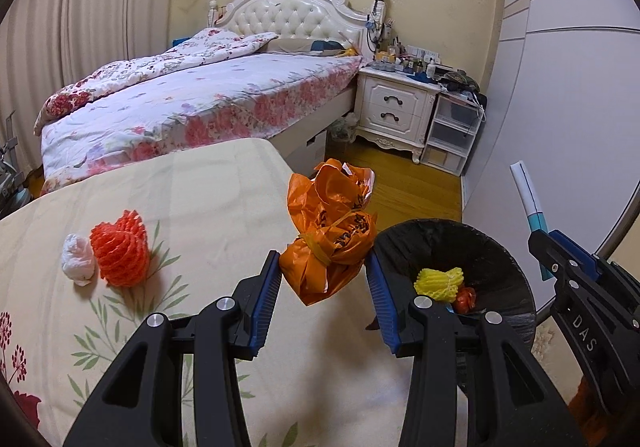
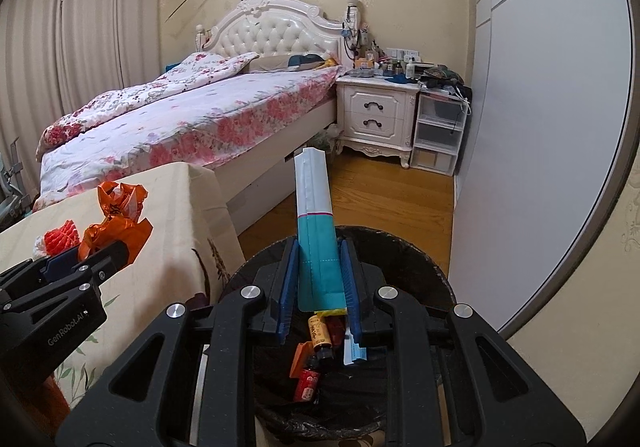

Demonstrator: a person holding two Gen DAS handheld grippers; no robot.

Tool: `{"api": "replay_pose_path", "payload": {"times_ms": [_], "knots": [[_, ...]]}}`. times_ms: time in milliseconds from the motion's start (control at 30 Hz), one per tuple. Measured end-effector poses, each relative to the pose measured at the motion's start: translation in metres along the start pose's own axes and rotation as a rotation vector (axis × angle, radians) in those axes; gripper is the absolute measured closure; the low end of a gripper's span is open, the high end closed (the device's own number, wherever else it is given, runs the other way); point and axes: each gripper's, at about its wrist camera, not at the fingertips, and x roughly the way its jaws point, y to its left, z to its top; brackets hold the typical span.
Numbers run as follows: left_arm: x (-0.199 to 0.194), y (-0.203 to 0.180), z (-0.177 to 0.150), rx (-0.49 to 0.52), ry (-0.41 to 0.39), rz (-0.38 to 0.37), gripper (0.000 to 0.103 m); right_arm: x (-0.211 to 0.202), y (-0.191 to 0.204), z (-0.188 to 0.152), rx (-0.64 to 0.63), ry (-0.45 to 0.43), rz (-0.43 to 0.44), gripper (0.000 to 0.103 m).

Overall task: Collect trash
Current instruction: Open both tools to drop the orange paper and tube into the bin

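Seen from the left wrist, left gripper (image 1: 324,267) angled down, clamped on knotted orange bag (image 1: 328,247) beside bin (image 1: 508,279); from the right wrist, right gripper (image 2: 318,267) tilted over bin, pinching teal-and-white packet (image 2: 316,223).

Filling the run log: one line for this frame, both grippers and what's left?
left gripper: shut on orange bag | right gripper: shut on teal-white packet above bin | left on table: red foam net, white wad

Floral-cloth table (image 1: 192,183): orange foam net (image 1: 120,253) and white wad (image 1: 78,259) touching, near its left edge.
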Motion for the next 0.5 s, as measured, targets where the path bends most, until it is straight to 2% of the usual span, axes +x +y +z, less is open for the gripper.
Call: {"api": "replay_pose_path", "payload": {"times_ms": [233, 500], "knots": [[0.023, -0.029, 0.006, 0.072, 0.024, -0.022, 0.059, 0.013, -0.012, 0.001, 0.031, 0.016, -0.02, 0.082], [0.042, -0.049, 0.009, 0.103, 0.058, -0.027, 0.059, 0.024, -0.024, 0.001, 0.059, 0.029, -0.032, 0.081]]}}
